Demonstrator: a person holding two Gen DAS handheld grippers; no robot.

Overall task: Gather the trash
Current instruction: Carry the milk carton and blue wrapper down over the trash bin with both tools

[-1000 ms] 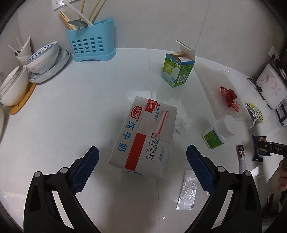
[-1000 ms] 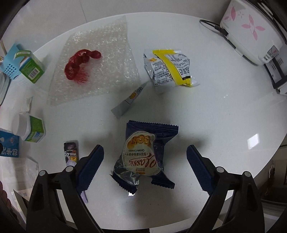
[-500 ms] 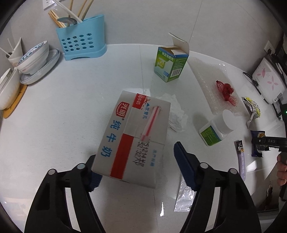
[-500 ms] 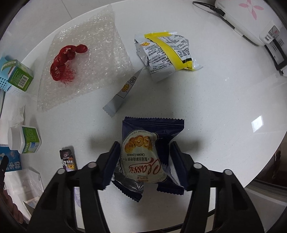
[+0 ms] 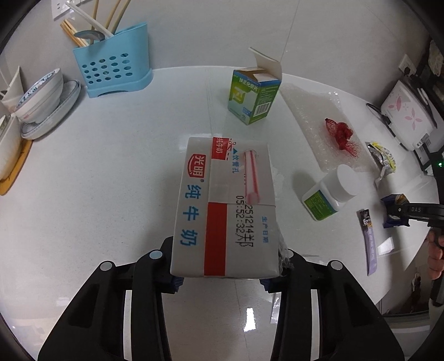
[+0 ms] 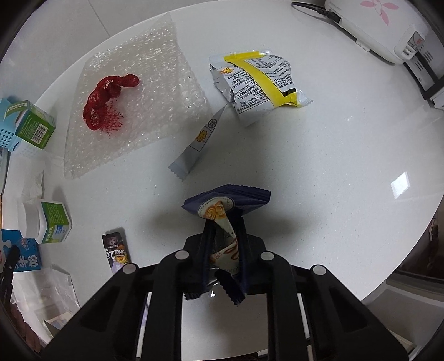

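My left gripper (image 5: 220, 277) is shut on a grey milk carton (image 5: 224, 208) with red and blue print and a pink straw, held above the white table (image 5: 111, 166). My right gripper (image 6: 223, 250) is shut on a dark blue cookie wrapper (image 6: 226, 202), crumpled between the jaws just above the table (image 6: 333, 166). The right gripper with the wrapper also shows in the left wrist view (image 5: 396, 212) at the far right.
Loose trash lies around: green box (image 5: 252, 97), bubble wrap (image 6: 130, 102) with red netting (image 6: 106, 104), white bottle (image 5: 330, 191), purple sachet (image 5: 369, 236), yellow-grey wrapper (image 6: 260, 83), grey sachet (image 6: 199, 141). Blue utensil holder (image 5: 113, 72), bowls (image 5: 38, 97) and a white appliance (image 6: 383, 25) stand at the edges.
Both grippers closed. The left one took hold of the milk carton and lifted it. The right one squeezed the cookie wrapper, which folded up between its jaws.
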